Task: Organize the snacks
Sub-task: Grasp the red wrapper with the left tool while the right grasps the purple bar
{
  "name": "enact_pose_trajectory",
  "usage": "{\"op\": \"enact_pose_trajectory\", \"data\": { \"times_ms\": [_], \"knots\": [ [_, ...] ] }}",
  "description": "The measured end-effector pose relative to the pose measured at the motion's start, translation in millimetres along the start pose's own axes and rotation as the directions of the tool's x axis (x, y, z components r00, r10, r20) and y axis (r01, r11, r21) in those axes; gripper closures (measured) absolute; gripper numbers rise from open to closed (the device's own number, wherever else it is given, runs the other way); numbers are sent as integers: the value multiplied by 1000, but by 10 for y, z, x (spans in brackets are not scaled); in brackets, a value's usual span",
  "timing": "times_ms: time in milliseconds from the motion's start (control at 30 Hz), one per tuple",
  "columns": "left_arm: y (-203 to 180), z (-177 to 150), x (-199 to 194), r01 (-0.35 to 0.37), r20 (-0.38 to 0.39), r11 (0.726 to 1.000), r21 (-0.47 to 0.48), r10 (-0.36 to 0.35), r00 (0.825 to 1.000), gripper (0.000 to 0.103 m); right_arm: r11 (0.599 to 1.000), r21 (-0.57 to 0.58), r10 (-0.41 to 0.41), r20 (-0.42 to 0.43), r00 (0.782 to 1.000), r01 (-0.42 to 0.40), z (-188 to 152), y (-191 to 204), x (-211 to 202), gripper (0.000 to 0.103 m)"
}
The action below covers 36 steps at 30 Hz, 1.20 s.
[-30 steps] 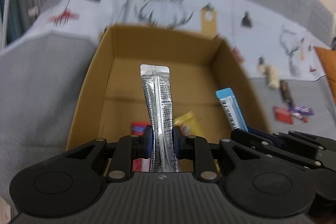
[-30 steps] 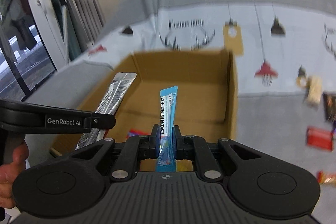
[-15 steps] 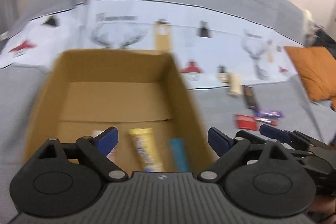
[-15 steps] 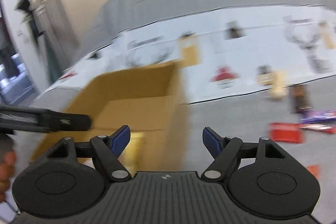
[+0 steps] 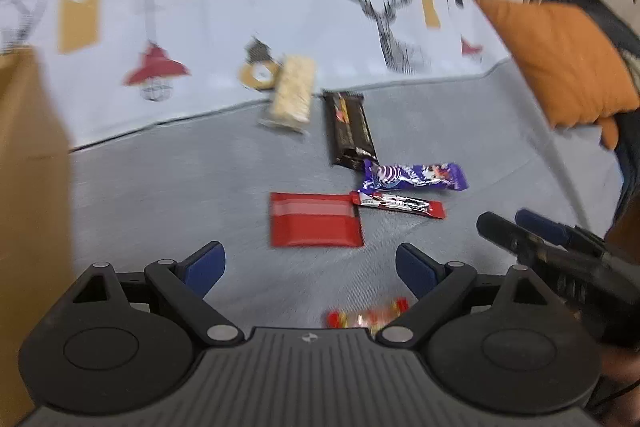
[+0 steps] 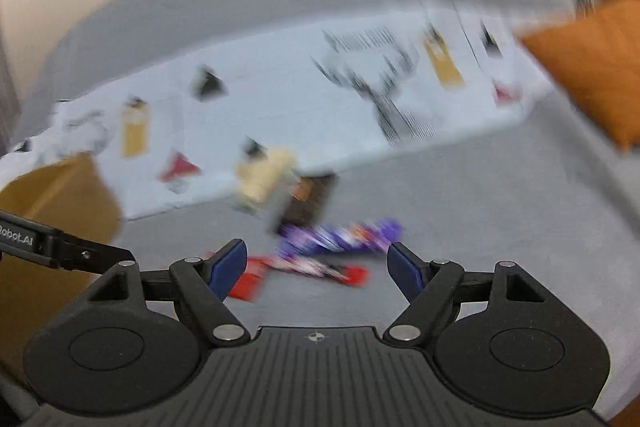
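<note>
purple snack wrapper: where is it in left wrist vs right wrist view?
Left wrist: purple wrapper right of centre, just above the slim red bar.
Right wrist: purple wrapper centre, blurred, between the open fingertips.
Shared landmark: orange cushion, upper right in both.

text: "Robot.AI" | on: left claw's black arm (image 6: 44,242) | snack wrappers: print blurred, unreadable

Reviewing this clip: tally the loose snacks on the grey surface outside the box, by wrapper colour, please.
Red: 3, flat red pack, slim red bar, small red candy
Purple: 1, purple bar
Dark brown: 1, brown bar
Pale beige: 1, rice bar
Total: 6
</note>
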<state>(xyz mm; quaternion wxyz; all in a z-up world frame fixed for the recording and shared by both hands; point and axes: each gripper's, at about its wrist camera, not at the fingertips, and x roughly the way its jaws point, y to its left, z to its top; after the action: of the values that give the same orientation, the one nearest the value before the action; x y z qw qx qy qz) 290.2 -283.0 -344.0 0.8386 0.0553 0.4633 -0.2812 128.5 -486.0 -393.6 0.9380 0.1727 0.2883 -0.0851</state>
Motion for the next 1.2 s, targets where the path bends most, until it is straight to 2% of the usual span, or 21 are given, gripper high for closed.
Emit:
{"op": "enact_pose_trajectory", "data": {
  "times_ms": [33, 100, 167, 233, 267, 333, 367, 433, 467, 500, 533, 567, 600, 633, 733, 867, 967, 1033, 1200],
  "knots": [
    [-29, 47, 159, 6, -18, 1000, 1, -6, 1000, 8, 998, 58, -30, -42, 999, 33, 33, -108, 113, 37],
    [-72, 143, 458, 29, -47, 1000, 4, -29, 998, 8, 979, 202, 6, -52, 999, 5, 86, -311, 274, 39],
    [-113, 204, 713, -14, -51, 1000, 25, 15, 999, 8, 958, 288, 25, -43, 999, -12, 138, -424, 400, 39],
    [-123, 213, 952, -75, -91, 996, 46, 79, 993, 8, 940, 342, 14, -44, 999, 2, 192, -487, 528, 39],
    [-133, 181, 1008, -84, -103, 995, 60, 89, 991, 7, 924, 382, 2, -54, 999, 18, 209, -523, 586, 39],
    [-266, 89, 1012, -102, -51, 976, 192, 114, 992, 10, 885, 465, 20, -60, 998, 10, 202, -599, 685, 39],
    [-295, 51, 978, -87, -30, 971, 225, 96, 995, 19, 868, 496, 35, -63, 997, 1, 193, -638, 741, 39],
    [-273, 61, 950, -57, -39, 975, 216, 67, 997, 24, 852, 523, 33, -85, 996, 16, 212, -665, 876, 39],
    [-250, 75, 943, -48, -41, 978, 201, 57, 998, 32, 844, 535, 21, -102, 995, 37, 207, -695, 942, 43],
    [-225, 91, 932, -41, -39, 982, 182, 49, 998, 35, 839, 541, 12, -112, 994, 51, 204, -698, 1002, 60],
    [-195, 114, 922, -42, -39, 986, 161, 49, 998, 38, 838, 542, 1, -108, 994, 58, 199, -702, 1038, 70],
    [-170, 127, 911, -43, -42, 990, 138, 49, 998, 39, 846, 529, -4, -114, 993, 64, 207, -685, 1076, 91],
    [-143, 136, 892, -40, -49, 992, 116, 46, 998, 40, 861, 504, -2, -133, 991, 69, 201, -659, 1099, 99],
    [-130, 138, 868, -41, -53, 994, 105, 46, 998, 40, 870, 487, -1, -140, 990, 70, 193, -648, 1115, 102],
    [-143, 119, 758, -41, -60, 995, 95, 47, 997, 41, 870, 492, 31, -124, 992, 35, 208, -640, 1001, 103],
    [-125, 106, 552, -3, -76, 1000, 24, 5, 997, 41, 901, 434, 12, -39, 999, 6, 365, -645, 673, 103],
    [-96, 61, 260, 24, -67, 999, -47, -27, 997, 41, 937, 347, 20, 38, 999, -32, 476, -593, 353, 103],
    [-70, 1, 27, 53, -68, 994, -92, -60, 996, 41, 959, 281, 10, 66, 998, -28, 503, -514, 126, 103],
    [-42, -157, -597, 9, -20, 998, -67, -11, 1000, 41, 986, 167, -33, 110, 993, 14, 485, -201, -298, 103]
  ]
}}
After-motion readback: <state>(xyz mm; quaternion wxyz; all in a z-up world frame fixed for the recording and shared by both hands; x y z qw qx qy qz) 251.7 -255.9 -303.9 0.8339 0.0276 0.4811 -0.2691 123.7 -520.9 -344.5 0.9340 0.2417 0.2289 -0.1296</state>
